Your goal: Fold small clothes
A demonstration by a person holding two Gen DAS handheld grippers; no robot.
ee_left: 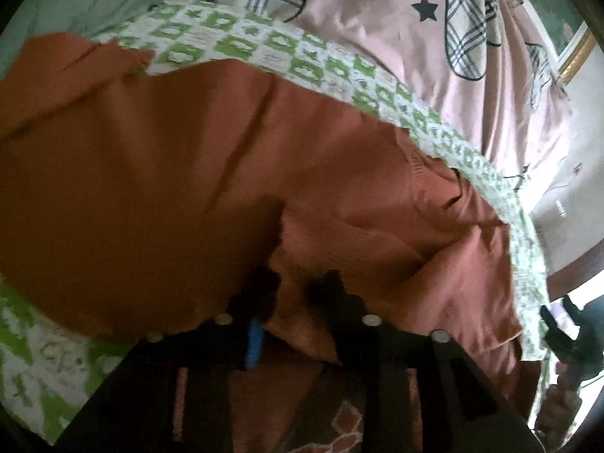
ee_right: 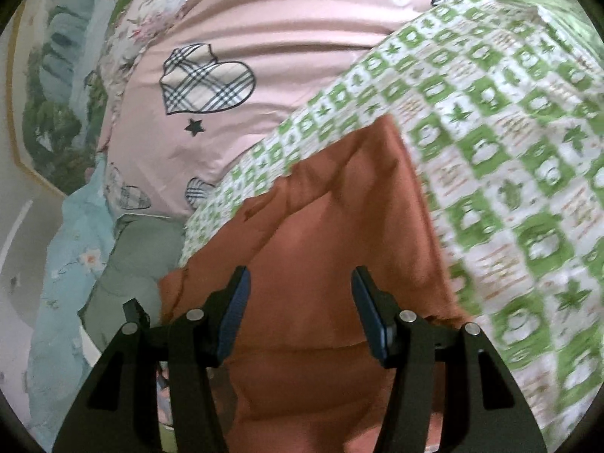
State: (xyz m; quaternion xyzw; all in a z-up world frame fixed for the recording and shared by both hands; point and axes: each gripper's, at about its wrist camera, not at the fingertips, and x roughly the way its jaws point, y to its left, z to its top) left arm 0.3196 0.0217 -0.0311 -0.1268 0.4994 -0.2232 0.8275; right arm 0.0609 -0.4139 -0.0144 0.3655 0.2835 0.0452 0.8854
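From the left wrist view, the left tool (ee_left: 298, 294) points down into a rust-orange garment (ee_left: 158, 173) that fills most of the frame ahead of it. A fold of that orange cloth runs between its two dark fingers, with the blue pad of one finger (ee_left: 253, 343) against the fabric; the picture is blurred here, and the tool appears partly closed on the fold, with its fingers narrow about the cloth. Beyond the garment, farther from the tool, lies a green-and-white checked cloth (ee_left: 302, 64), its band showing along the garment's far edge and again at the tool's near left. Past that is a pink sheet (ee_left: 362, 37) with plaid hearts and a black star. At the tool's far right edge a dark shape, apparently the other tool, stands just beside the checked cloth's border. From the right wrist view, the right tool (ee_right: 300, 302) stands about half open, its blue-padded fingers (ee_right: 234, 313) apart, with nothing pinched between them. The orange garment (ee_right: 332, 226) lies directly ahead of and beneath the tool, a raised fold running away from it. The checked cloth (ee_right: 509, 158) spreads to the tool's right and beyond the garment, the pink sheet (ee_right: 264, 30) lies farther off, and a pale blue floral fabric (ee_right: 68, 256) lies at the tool's left.
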